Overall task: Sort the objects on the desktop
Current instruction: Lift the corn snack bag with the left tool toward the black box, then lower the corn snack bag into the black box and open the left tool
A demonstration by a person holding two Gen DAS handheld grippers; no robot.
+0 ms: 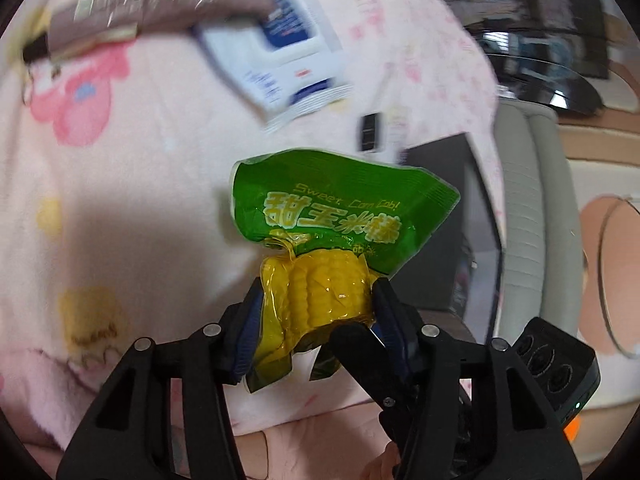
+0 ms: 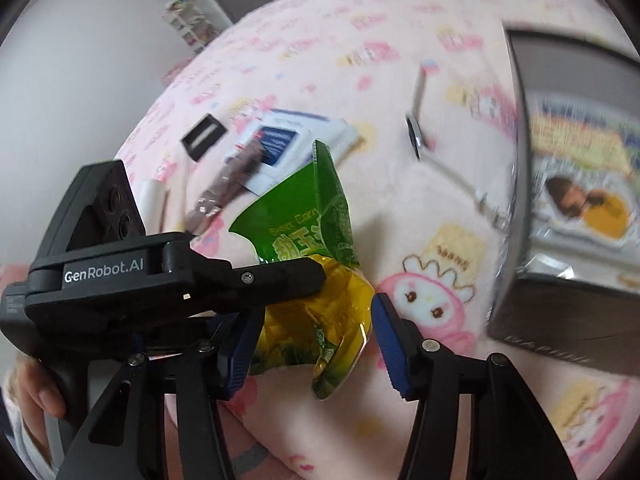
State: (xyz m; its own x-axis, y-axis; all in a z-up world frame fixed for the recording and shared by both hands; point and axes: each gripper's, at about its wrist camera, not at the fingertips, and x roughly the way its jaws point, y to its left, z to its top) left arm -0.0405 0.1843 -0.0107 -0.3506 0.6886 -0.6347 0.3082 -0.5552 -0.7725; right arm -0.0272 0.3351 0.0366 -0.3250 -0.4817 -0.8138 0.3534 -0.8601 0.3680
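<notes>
The corn packet (image 1: 320,264) is pinched by the left gripper (image 1: 316,320) while the right gripper (image 2: 312,336) is spread wide around it, gripping nothing — the slick wrapper could be let slip short of the box (image 2: 560,312) beside it.

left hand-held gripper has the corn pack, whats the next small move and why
Probably carry the corn pack toward the dark box on the right: the left hand-held gripper is shut on it, it appears lifted off the pink blanket, and the right hand-held gripper is open.
</notes>
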